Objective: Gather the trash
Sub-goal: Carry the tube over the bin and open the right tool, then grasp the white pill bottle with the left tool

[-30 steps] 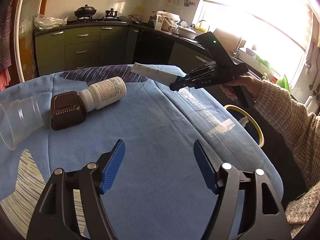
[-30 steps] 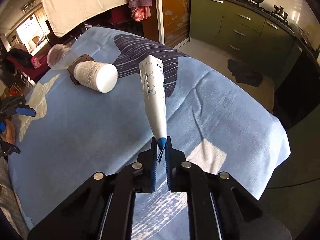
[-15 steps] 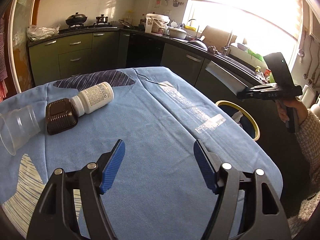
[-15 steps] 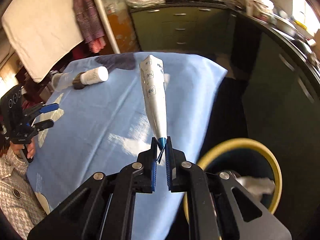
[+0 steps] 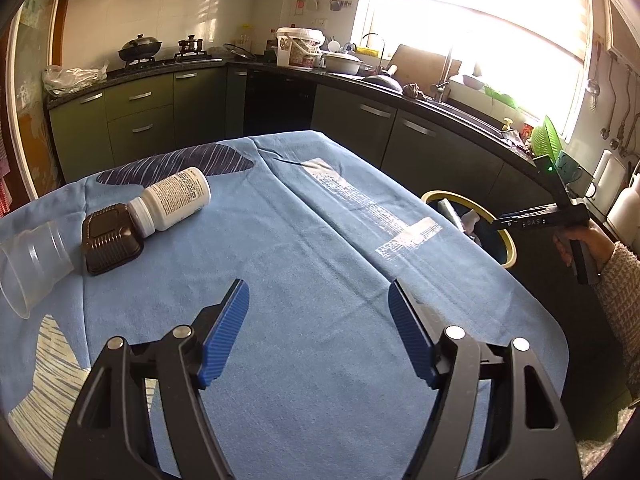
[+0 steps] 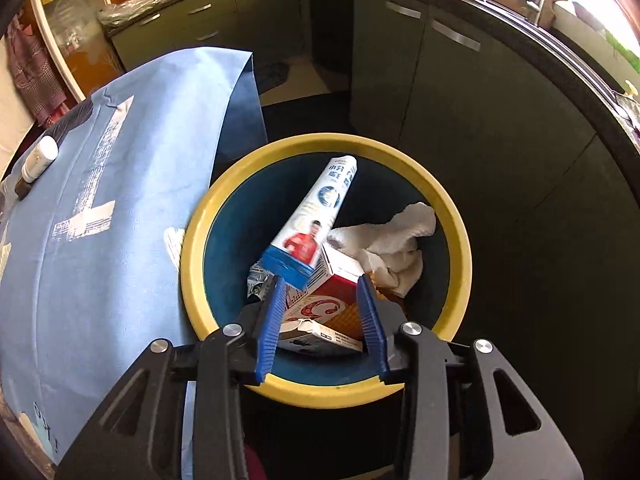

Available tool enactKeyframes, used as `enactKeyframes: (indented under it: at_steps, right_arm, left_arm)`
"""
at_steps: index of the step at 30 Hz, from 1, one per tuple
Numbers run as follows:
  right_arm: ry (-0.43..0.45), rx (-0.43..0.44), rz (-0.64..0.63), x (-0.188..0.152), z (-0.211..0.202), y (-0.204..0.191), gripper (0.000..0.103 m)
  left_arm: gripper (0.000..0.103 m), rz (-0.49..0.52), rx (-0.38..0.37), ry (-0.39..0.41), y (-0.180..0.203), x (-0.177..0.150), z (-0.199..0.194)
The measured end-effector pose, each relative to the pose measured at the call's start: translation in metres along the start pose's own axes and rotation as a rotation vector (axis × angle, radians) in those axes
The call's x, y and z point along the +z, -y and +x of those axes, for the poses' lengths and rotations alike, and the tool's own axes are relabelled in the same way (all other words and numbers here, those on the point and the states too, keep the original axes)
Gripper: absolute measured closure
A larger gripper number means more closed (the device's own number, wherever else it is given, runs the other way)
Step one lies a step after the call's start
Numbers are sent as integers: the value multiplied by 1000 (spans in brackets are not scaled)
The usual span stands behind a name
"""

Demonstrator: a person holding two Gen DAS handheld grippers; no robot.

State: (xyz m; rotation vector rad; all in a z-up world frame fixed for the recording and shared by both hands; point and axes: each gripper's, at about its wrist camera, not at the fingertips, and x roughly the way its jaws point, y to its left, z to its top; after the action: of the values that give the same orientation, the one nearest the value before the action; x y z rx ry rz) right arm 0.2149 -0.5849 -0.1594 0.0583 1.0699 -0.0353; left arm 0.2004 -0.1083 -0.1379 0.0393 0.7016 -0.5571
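One white tube (image 6: 320, 216) with blue crimped end, inside yellow-rimmed bin (image 6: 456, 216), both tools spread wide.

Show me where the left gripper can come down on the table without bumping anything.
Free: the blue cloth between the left gripper and the white bottle, right to the table edge. Crowded: far left, where bottle, brown tray and clear cup cluster.

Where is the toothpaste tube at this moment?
In the right wrist view the tube is inside the yellow-rimmed bin, just ahead of the open right claw, above a carton and beside a white cloth.
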Motion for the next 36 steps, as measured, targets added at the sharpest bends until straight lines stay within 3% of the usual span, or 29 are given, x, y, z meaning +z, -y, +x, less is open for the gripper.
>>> enactKeyframes:
  at_steps: [6, 11, 18, 26, 36]
  right_arm:
    - [81, 79, 22, -15, -27, -17, 62]
    - [112, 147, -31, -25, -40, -44, 61]
    - [131, 219, -57, -23, -44, -62, 57]
    - [96, 250, -81, -28, -34, -74, 57]
    - [70, 274, -106, -22, -22, -79, 56]
  left_arm:
    - [34, 16, 7, -26, 2, -2, 7]
    - [34, 19, 14, -64, -4, 6, 6]
    - [29, 124, 40, -63, -30, 51, 6]
    - [29, 96, 8, -91, -87, 106, 56]
    - [29, 110, 50, -216, -112, 105, 107]
